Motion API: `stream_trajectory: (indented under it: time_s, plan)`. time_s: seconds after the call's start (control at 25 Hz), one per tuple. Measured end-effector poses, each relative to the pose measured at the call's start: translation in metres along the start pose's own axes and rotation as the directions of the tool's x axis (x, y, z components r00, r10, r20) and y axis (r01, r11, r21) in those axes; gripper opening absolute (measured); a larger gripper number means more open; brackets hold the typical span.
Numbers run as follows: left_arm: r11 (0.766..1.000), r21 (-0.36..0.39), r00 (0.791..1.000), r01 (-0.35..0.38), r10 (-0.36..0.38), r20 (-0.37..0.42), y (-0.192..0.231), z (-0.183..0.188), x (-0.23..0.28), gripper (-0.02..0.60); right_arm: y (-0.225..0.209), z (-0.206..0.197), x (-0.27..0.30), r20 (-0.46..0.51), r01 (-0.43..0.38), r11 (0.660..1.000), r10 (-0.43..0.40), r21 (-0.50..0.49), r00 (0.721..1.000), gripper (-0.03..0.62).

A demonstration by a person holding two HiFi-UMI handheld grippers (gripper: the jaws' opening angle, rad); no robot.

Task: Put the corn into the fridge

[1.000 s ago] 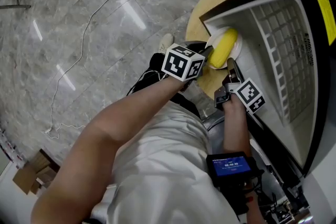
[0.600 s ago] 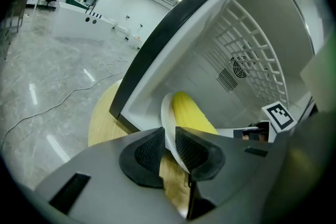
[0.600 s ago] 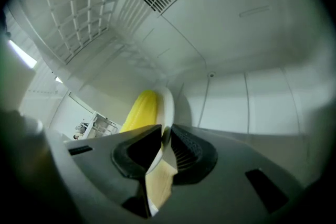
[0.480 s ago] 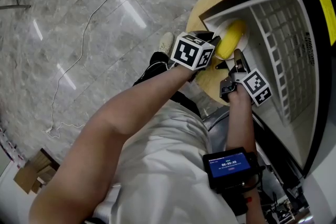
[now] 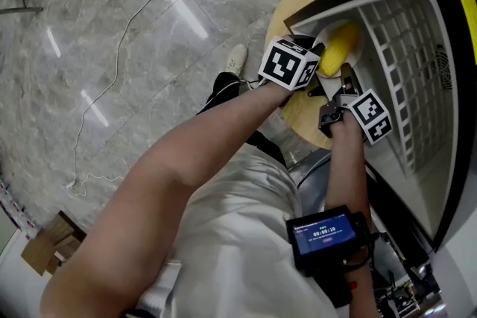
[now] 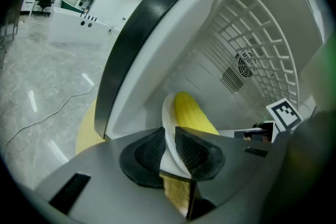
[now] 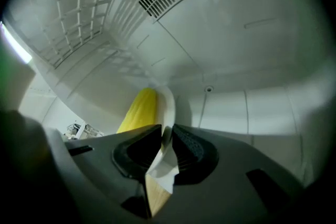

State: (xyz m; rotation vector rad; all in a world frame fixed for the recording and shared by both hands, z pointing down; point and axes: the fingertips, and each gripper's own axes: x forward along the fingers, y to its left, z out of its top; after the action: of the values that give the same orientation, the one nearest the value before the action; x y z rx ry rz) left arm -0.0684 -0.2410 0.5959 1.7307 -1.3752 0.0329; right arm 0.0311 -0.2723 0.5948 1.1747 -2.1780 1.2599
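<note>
Corn (image 5: 337, 48) rides loose on a white plate (image 6: 166, 113) just inside the fridge (image 5: 425, 160) mouth. Left hand-held gripper (image 6: 168, 147) and right hand-held gripper (image 7: 167, 145) each pinch the rim. We judge the plate stiff and breakable, the corn roll-prone.

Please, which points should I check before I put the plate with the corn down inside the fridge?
1. Left gripper shut on plate rim: ok.
2. Right gripper shut on the opposite rim: ok.
3. Corn lying on plate: ok.
4. Fridge open towards the plate: ok.
5. Nothing seen in the way inside: ok.
6. Plate held level: cannot tell.
</note>
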Motion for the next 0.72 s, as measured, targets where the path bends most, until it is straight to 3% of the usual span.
stream_trajectory:
  time_s: [0.72]
  plan:
    - [0.996,0.080,0.999,-0.037,0.039,-0.020,-0.004,0.019,0.028,0.064,-0.012,0.020,0.013,0.016,0.084,0.994,-0.083,-0.068,0.996,0.061]
